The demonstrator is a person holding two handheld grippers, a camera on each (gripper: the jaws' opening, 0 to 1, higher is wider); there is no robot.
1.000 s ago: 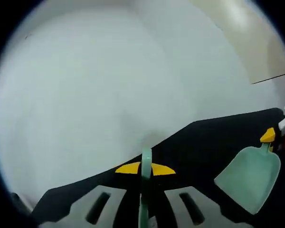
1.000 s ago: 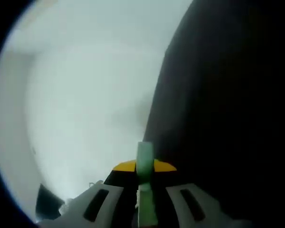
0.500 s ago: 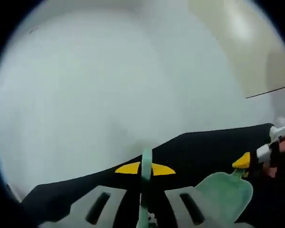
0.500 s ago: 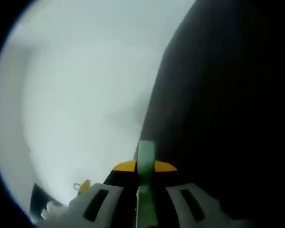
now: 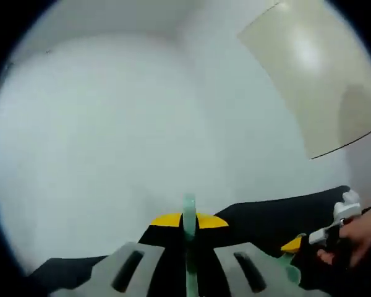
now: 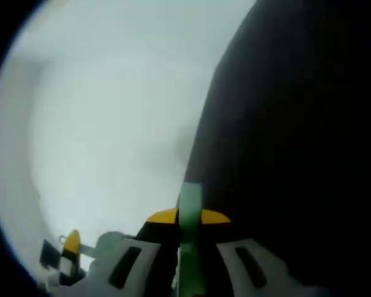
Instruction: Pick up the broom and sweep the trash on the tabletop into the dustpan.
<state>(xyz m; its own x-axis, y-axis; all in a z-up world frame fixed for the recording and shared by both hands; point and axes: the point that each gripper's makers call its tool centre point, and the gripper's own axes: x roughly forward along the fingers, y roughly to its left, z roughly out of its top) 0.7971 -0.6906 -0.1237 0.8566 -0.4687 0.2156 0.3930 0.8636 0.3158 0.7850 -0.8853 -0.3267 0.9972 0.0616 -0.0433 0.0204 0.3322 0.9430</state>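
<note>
Gripping a thin mint-green handle (image 5: 189, 238) edge-on, the left gripper (image 5: 189, 221) has its jaws closed on it; its long axis runs from 6 toward 12 o'clock. The right gripper (image 6: 188, 216) likewise clamps a mint-green handle (image 6: 189, 241), pointing 12 o'clock over the black tabletop (image 6: 297, 154). Which handle belongs to broom or dustpan, I cannot tell. At 4 o'clock in the left gripper view, a hand (image 5: 352, 238) holds the other gripper.

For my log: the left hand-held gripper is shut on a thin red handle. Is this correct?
Not quite. The handle in the left hand-held gripper is mint green, not red, as the left gripper view shows. It is thin, and the gripper is shut on it.
</note>
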